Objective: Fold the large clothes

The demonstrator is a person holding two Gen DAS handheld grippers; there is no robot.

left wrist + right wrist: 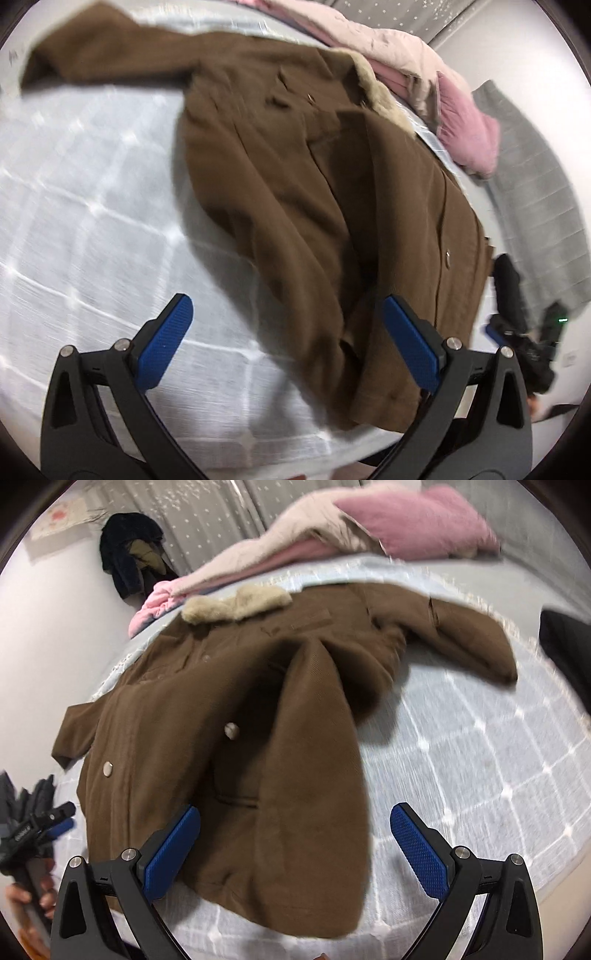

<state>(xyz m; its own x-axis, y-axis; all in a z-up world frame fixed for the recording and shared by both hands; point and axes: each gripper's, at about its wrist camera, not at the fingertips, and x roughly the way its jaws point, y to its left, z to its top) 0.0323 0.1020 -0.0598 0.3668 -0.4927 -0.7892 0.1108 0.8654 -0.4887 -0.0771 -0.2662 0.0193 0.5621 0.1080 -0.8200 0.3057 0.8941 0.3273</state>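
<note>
Brown wool coat with beige fur collar [295, 192] lies spread on the white checked bed cover [92, 206], one sleeve folded across its front. Left claw [284, 343] and right claw [295, 853] hover above, both spread wide and gripping nothing.

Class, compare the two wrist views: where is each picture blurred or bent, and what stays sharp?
Left wrist view: the brown coat and checked bedsheet are motion-smeared, while the left gripper is crisp. Right wrist view: the pink pillow streaks and the sheet's grid curves with fisheye distortion; the right gripper is sharp.
</note>
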